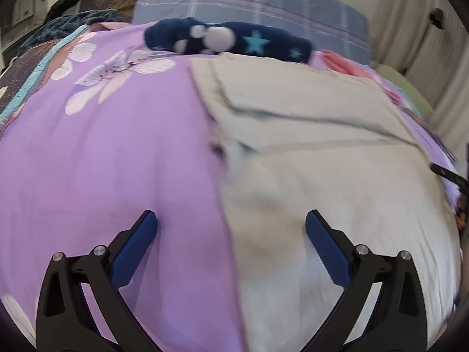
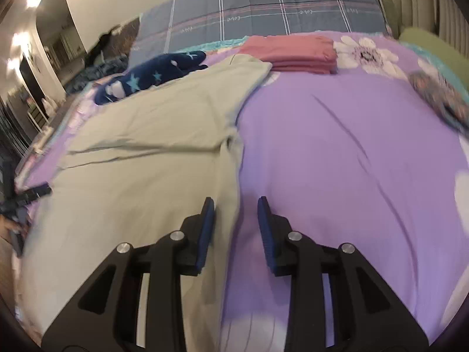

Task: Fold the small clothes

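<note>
On bed: purple floral bedspread (image 2: 337,135) spread flat. Pale green-grey cloth garment (image 2: 140,152) laid across it, partly folded. Navy star-patterned fleece item (image 1: 228,41) and folded pink cloth stack (image 2: 296,52) noted beyond. Left gripper (image 1: 231,220) parted wide, nothing grasped. Right gripper (image 2: 236,202) parted narrowly at garment edge, nothing clamped.

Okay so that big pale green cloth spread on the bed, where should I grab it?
Pinch the pale green cloth at its near side edges, the right gripper on one, the left gripper on the other: it lies flat, so only edges lift.
</note>
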A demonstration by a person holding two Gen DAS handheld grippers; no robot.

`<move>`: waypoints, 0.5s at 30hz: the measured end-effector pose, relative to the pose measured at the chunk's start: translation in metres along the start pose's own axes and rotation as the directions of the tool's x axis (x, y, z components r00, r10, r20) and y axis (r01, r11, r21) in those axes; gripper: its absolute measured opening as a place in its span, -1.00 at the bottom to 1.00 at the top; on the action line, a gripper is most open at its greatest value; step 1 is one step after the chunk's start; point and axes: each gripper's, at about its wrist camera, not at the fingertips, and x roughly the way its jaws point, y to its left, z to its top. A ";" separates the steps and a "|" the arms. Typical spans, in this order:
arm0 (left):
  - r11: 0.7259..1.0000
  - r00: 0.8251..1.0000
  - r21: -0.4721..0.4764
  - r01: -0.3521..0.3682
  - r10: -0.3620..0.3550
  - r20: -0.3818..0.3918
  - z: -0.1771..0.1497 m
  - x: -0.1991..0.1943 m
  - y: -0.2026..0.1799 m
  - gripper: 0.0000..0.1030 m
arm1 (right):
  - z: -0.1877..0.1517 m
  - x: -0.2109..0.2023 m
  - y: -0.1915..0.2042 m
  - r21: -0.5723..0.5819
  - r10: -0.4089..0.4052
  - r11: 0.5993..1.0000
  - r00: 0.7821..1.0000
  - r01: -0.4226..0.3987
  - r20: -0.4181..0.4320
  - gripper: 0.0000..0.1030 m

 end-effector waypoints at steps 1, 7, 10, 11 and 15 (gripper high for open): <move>1.000 1.000 0.012 0.028 -0.028 0.005 -0.011 -0.009 -0.005 0.86 | -0.007 -0.006 -0.002 0.013 0.020 1.000 1.000 -0.020 0.002 -0.39; 0.989 0.991 0.059 0.132 -0.131 -0.029 -0.058 -0.043 -0.027 0.33 | -0.056 -0.042 -0.008 0.077 0.132 0.988 0.991 -0.131 -0.014 -0.39; 0.982 0.983 0.054 0.180 -0.179 -0.034 -0.083 -0.060 -0.030 0.29 | -0.084 -0.062 -0.011 0.112 0.171 0.979 0.985 -0.168 -0.022 -0.39; 0.979 0.980 0.044 0.199 -0.198 -0.032 -0.091 -0.065 -0.030 0.29 | -0.092 -0.068 -0.012 0.121 0.181 0.977 0.983 -0.177 -0.022 -0.39; 0.966 0.966 0.025 0.257 -0.257 -0.017 -0.119 -0.083 -0.034 0.29 | -0.128 -0.096 -0.011 0.150 0.216 0.966 0.976 -0.211 -0.018 -0.39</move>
